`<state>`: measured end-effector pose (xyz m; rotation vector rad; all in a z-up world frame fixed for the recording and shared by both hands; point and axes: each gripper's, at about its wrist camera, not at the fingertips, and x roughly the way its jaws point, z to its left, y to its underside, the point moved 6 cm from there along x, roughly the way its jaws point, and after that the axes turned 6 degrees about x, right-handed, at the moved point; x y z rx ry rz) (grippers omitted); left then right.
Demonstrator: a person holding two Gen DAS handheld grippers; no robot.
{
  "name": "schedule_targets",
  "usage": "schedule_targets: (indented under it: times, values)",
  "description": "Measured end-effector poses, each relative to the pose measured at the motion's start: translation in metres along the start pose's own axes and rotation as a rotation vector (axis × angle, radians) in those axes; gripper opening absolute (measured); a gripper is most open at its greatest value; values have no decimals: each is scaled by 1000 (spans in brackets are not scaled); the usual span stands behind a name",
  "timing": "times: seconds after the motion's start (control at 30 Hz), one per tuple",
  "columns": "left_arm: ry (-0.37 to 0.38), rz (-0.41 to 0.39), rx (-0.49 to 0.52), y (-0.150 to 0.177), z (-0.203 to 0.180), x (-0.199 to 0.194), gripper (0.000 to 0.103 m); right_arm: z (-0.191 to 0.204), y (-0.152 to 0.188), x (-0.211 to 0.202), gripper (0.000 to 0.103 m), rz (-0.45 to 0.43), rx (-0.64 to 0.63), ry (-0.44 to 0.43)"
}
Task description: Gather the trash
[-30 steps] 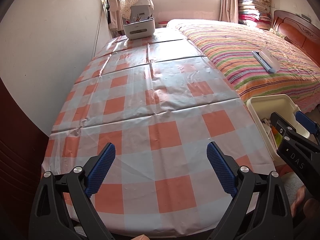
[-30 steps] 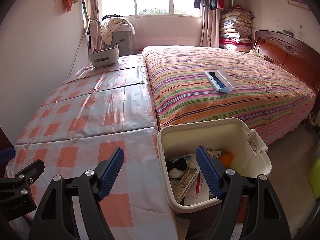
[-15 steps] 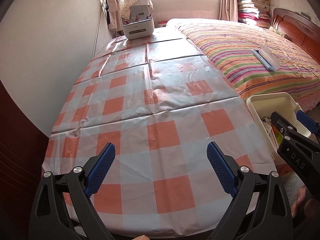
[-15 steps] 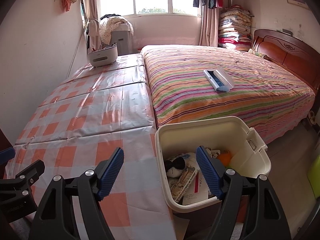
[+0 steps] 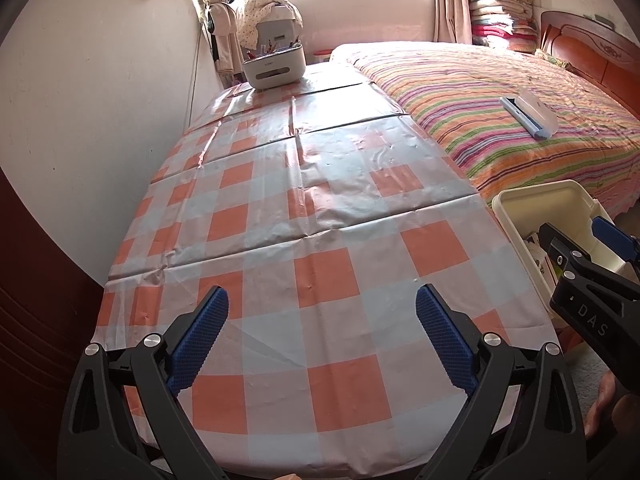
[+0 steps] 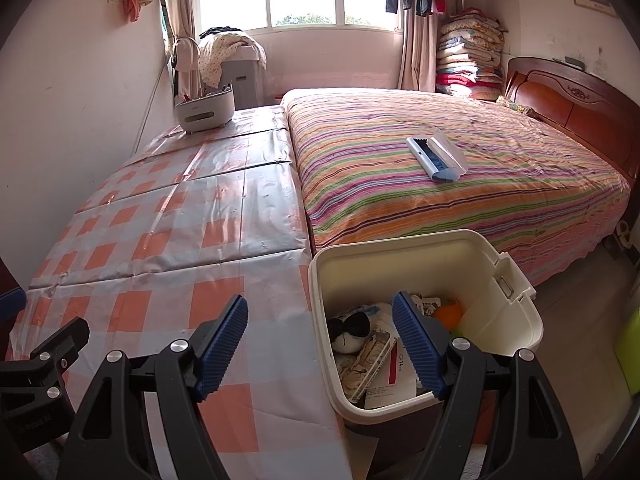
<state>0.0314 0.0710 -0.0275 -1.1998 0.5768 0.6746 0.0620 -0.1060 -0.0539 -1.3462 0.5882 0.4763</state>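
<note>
Your left tongs (image 5: 320, 344) and right tongs (image 6: 320, 348) both gape empty. The trash (image 6: 376, 352) lies inside the cream bin (image 6: 516, 332) beside the checkered bench (image 5: 320, 216).

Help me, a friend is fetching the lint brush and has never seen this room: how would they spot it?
Start at the striped bed on the room's right side. The brush lies alone on the cover, mid-bed. It is a flat blue-and-white bar beside its clear lid, the only loose thing on the bed.
</note>
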Motion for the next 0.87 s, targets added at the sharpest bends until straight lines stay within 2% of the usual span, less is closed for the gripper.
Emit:
schedule_targets:
  times: [0.1, 0.27, 0.4, 0.67, 0.87]
  values:
    - [-13, -32, 0, -2, 1, -3, 97, 0, 0, 0, 73, 0, 0, -1]
    - [-83, -56, -8, -3, 8, -6, 97, 0, 0, 0, 73, 0, 0, 0]
    - [-11, -67, -71, -2, 13, -7, 97, 0, 0, 0, 73, -1, 0, 1]
    - [-91, -55, -115, -2, 32, -5, 97, -2, 2, 0, 73, 1, 8, -4]
    - [-82, -32, -140, 3, 40, 0, 96, 1, 3, 2, 73, 13, 6, -14]
